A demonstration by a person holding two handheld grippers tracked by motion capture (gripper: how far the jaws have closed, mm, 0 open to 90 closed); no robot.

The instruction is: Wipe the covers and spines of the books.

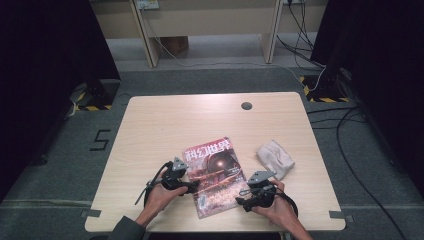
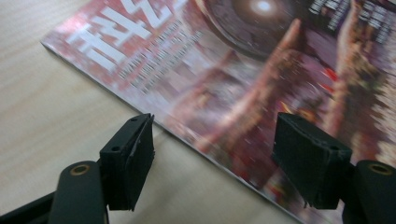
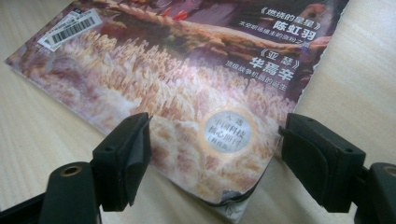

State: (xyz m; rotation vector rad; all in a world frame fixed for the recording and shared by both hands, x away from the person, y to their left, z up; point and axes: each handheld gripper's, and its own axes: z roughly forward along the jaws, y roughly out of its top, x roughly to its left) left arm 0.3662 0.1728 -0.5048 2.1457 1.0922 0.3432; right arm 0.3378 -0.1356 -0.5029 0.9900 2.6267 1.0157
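Here, on a pale wooden table (image 1: 150, 130), a magazine (image 1: 212, 175) with a reddish cover lies flat and closed, slightly turned, near the table's front edge at about 6 o'clock from the table's middle. A crumpled white cloth (image 1: 275, 157) rests at roughly 3 o'clock from the magazine, apart from it. A small dark round grommet (image 1: 246, 105) sits near the far edge at 12 o'clock.

The left gripper (image 1: 192, 187) is held in the person's left hand (image 1: 161, 195) at the magazine's 9 o'clock edge. In the left gripper view its jaws are spread wide, one over bare table beside the magazine's long edge (image 2: 154, 123), the other above the cover, with nothing pinched between them.

The right gripper (image 1: 241, 197) is held in the right hand (image 1: 277, 205) at about 4 o'clock from the magazine's centre, near its front right corner. In the right gripper view its jaws are likewise spread apart, straddling that corner (image 3: 229, 205), which looks a little curled and worn; a round silver sticker (image 3: 229, 130) lies between the jaws and a barcode label (image 3: 70, 29) shows at 10 o'clock. Whether either jaw touches the paper I cannot tell.
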